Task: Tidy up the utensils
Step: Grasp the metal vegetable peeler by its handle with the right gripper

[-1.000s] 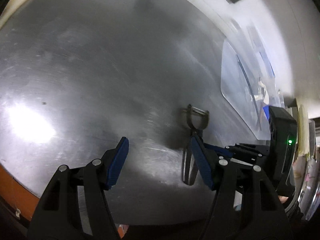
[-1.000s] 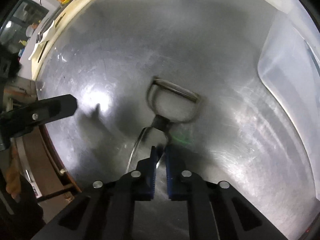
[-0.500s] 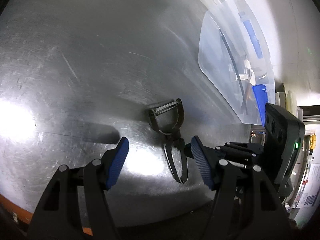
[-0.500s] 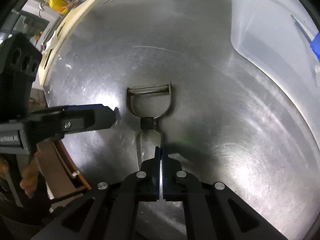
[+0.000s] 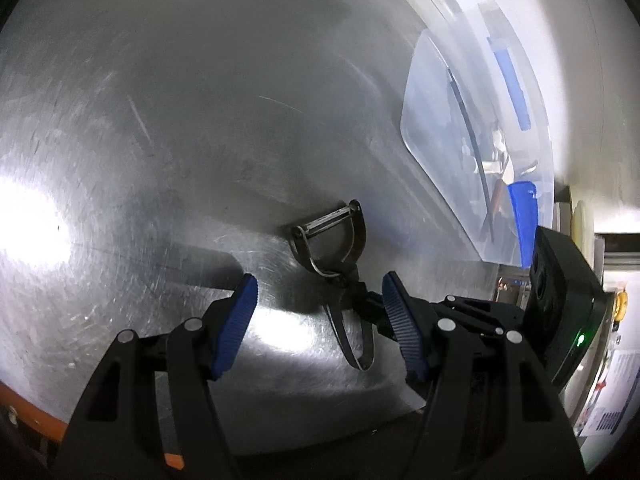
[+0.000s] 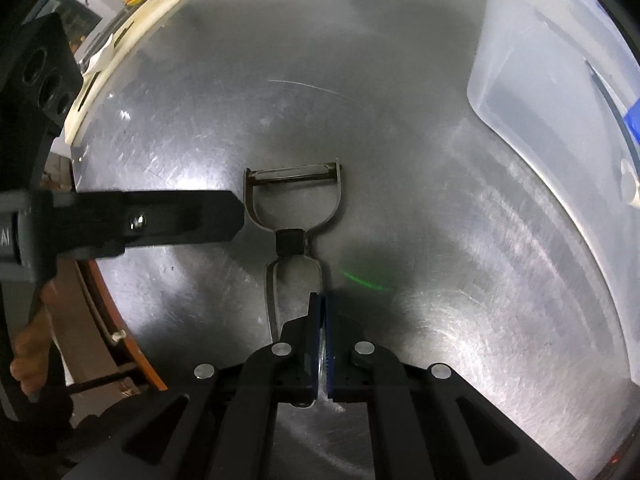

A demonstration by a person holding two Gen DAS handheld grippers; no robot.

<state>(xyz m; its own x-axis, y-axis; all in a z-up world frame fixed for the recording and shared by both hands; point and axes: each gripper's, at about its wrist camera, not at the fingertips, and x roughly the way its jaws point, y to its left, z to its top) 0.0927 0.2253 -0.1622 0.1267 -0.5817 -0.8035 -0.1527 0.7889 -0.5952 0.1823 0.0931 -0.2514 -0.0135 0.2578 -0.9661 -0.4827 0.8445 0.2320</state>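
On the far left of my right wrist view, a hand [image 6: 30,354] grips the handle of my left claw [image 5: 316,320], whose black finger reaches in from that side to end just beside the head of a metal peeler [image 6: 294,216]. My left claw is spread wide, its blue pads [image 5: 236,328] apart with nothing pressed between them; seen from its own camera, the peeler's looped wire handle hangs in the gap nearer the right pad. The peeler is a Y-shaped one with a blade bar across the top, set over the scratched steel tabletop [image 6: 400,120]; whether it touches the surface I cannot tell. In the middle, my right claw [image 6: 322,320] is pressed together, pinching one side of the peeler's wire handle between its blue pads. Further right, well apart from the peeler, a translucent plastic bin [image 5: 436,128] stands on the tabletop, with a long dark utensil [image 5: 468,128] and blue items [image 5: 520,216] showing blurred through its wall.
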